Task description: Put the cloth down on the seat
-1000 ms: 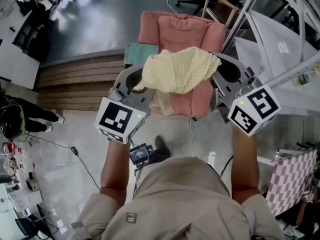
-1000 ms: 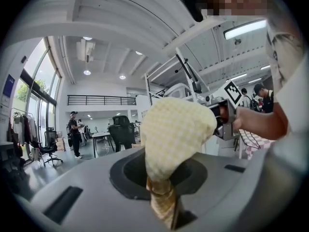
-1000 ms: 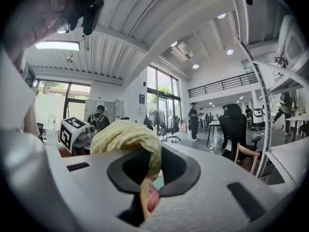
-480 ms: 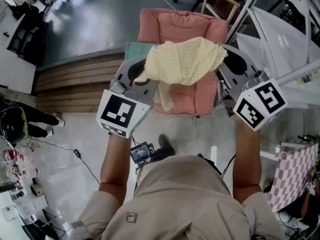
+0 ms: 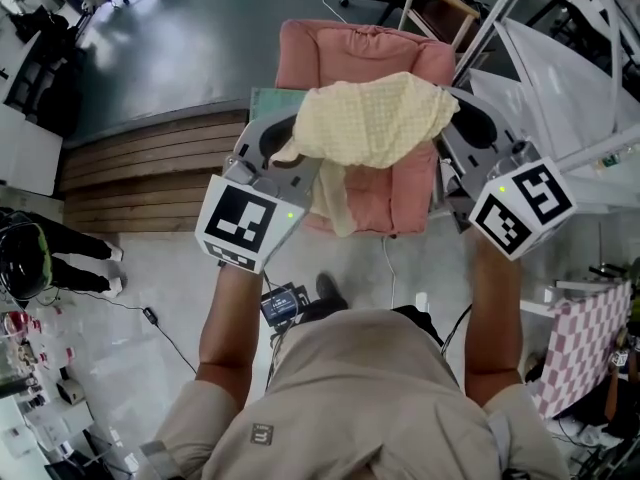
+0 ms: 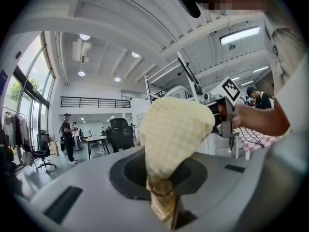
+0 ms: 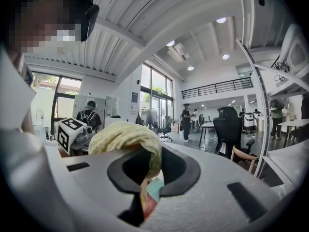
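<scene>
Cloth [image 5: 372, 118] hangs between left gripper [image 5: 292, 158] and right gripper [image 5: 438, 133], above pink armchair seat [image 5: 385, 193]: head view only. Gripper views: each jaw pair pinched narrow on cloth edge.

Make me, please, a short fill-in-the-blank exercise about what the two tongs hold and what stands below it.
1. The cloth is pale ___ in colour.
2. The left tongs and the right tongs are both shut on the ___.
3. The armchair below the cloth is ___ in colour.

Missing words: yellow; cloth; pink.
</scene>
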`<state>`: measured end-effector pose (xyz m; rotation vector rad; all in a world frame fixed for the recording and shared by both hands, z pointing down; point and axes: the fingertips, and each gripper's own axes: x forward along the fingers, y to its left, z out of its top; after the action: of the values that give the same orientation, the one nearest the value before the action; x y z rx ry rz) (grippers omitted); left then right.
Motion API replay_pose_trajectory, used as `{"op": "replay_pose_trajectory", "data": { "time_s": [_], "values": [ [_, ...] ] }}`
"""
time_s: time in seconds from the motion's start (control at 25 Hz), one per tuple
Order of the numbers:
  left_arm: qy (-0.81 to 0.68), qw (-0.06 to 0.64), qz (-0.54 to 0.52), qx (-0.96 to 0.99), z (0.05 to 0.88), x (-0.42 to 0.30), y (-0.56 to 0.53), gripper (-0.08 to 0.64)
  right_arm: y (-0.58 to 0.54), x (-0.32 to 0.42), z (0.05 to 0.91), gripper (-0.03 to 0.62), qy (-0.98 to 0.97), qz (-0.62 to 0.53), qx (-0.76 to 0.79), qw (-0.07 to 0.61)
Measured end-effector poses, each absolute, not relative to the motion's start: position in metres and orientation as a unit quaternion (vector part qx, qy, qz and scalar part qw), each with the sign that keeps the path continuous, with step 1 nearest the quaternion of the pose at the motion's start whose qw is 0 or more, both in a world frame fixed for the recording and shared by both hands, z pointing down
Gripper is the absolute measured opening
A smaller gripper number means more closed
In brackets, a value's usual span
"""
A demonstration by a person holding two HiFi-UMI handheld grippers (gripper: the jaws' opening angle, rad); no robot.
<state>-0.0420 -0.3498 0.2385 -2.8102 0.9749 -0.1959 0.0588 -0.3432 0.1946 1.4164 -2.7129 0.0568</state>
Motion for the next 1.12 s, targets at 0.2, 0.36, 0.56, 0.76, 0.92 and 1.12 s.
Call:
{"op": "replay_pose_trajectory", "data": {
  "time_s": [0.2,0.36,0.56,0.76,0.92,1.12],
  "values": [
    [0.328,0.093,-0.049,-0.939,0.233,-0.037,-0.360,0.063,-0.351,0.064,0.190,0.026,-0.883,0.014,0.466,0.046],
    [0.330,0.105,-0.055,-0.936,0.228,-0.041,-0.365,0.063,-0.358,0.060,0.184,0.026,-0.883,0.011,0.467,0.042],
    [0.349,0.102,-0.078,-0.928,0.232,-0.046,-0.393,0.063,-0.395,0.057,0.180,0.026,-0.893,0.014,0.449,0.028],
    [0.376,0.100,-0.109,-0.915,0.253,-0.044,-0.436,0.063,-0.451,0.058,0.199,0.026,-0.907,0.023,0.420,0.006],
    [0.406,0.089,-0.116,-0.902,0.267,-0.062,-0.463,0.063,-0.487,0.037,0.214,0.026,-0.923,0.029,0.385,0.010],
    [0.434,0.075,-0.120,-0.889,0.284,-0.075,-0.498,0.063,-0.529,0.023,0.230,0.026,-0.935,0.039,0.353,0.022]
  ]
}}
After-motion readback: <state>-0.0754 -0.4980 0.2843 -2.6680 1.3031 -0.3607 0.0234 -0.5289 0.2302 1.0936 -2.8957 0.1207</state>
